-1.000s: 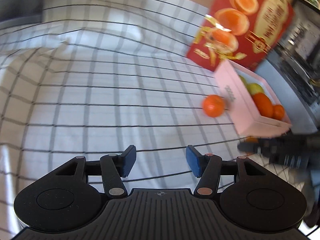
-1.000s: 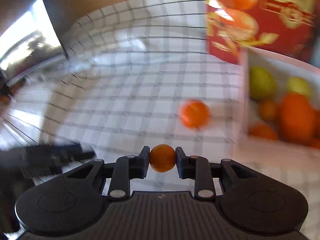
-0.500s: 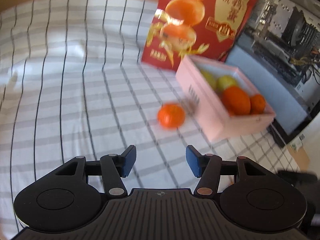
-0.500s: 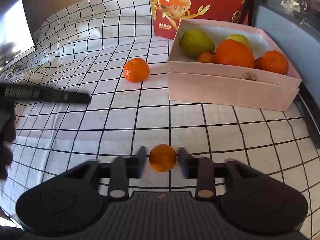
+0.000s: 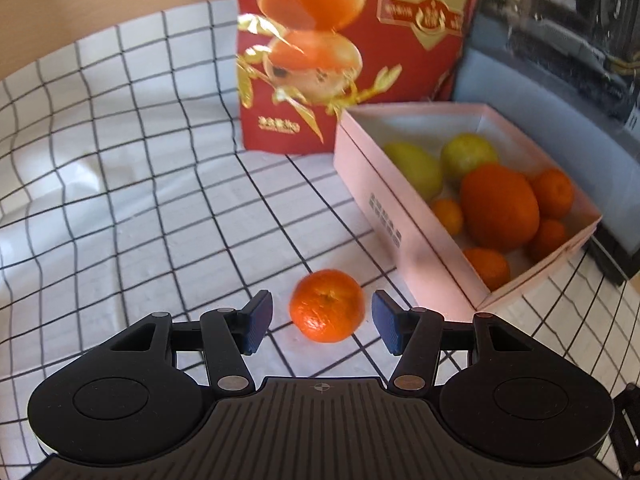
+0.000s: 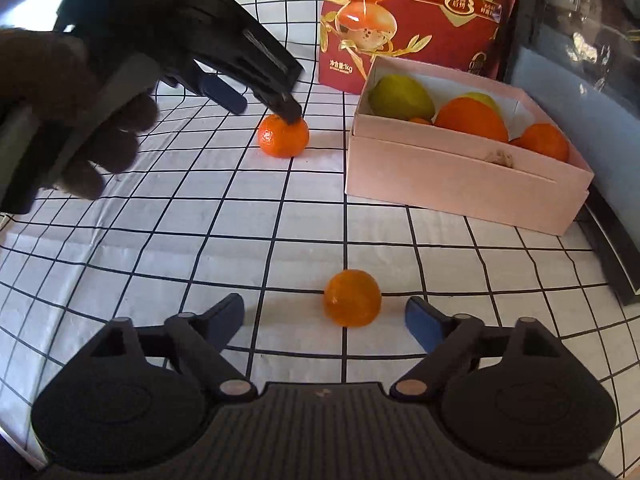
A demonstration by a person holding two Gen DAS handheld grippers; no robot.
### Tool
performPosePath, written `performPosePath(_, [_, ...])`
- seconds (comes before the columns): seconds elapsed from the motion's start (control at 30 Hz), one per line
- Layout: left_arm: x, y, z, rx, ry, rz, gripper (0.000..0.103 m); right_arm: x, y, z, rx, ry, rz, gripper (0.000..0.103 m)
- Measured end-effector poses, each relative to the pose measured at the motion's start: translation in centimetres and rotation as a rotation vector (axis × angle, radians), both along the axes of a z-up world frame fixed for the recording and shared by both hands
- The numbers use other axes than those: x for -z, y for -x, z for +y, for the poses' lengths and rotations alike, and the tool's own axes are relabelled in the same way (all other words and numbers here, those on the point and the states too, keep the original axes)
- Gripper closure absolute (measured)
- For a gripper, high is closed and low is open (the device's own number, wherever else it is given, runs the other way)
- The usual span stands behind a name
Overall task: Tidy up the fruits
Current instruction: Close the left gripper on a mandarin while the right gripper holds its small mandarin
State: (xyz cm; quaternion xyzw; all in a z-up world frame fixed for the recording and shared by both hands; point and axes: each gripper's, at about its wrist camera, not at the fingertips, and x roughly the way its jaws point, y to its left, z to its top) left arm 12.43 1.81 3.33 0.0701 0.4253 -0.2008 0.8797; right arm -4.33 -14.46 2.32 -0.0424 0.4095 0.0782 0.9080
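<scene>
Left gripper (image 5: pixel 320 322) spread wide around a mandarin (image 5: pixel 327 306) on the checked table (image 5: pixel 120 208), pads on either side without touching, presumably lined up for a pinch and a short carry into the pink box (image 5: pixel 404 232) just beside it. Right gripper (image 6: pixel 324 320) likewise spread, holding nothing, with a small orange fruit (image 6: pixel 352 298) resting on the table between its open fingers, in front of the box. Several oranges and yellow-green fruits already gathered in the box, the two loose fruits apparently the last left outside it.
</scene>
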Motion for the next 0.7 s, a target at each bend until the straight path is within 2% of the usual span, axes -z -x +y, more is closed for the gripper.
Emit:
performPosePath(0.13, [0.9,-0.5,-0.5,0.004,-0.005,0.024,0.043,0.3,0.1,-0.8,0.007,-0.014,0.005,0.0])
performPosePath(0.37, [2.3,-1.3,-0.1,-0.014,0.004,0.022,0.044,0.5,0.2,-0.8,0.013,-0.014,-0.014,0.0])
performPosePath(0.5, [2.2,-1.0,0.0,0.001,0.021,0.0,0.051,0.5,0.3,-0.6,0.015,-0.016,-0.013,0.0])
performPosePath(0.57, [2.0,-0.5,0.2,0.0,0.014,-0.015,0.051,0.4,0.3,-0.6,0.014,-0.015,-0.005,0.0])
performPosePath(0.7, [0.9,1.9,1.5,0.009,0.072,-0.023,0.052,0.2,-0.2,-0.6,0.0,-0.014,0.012,0.0])
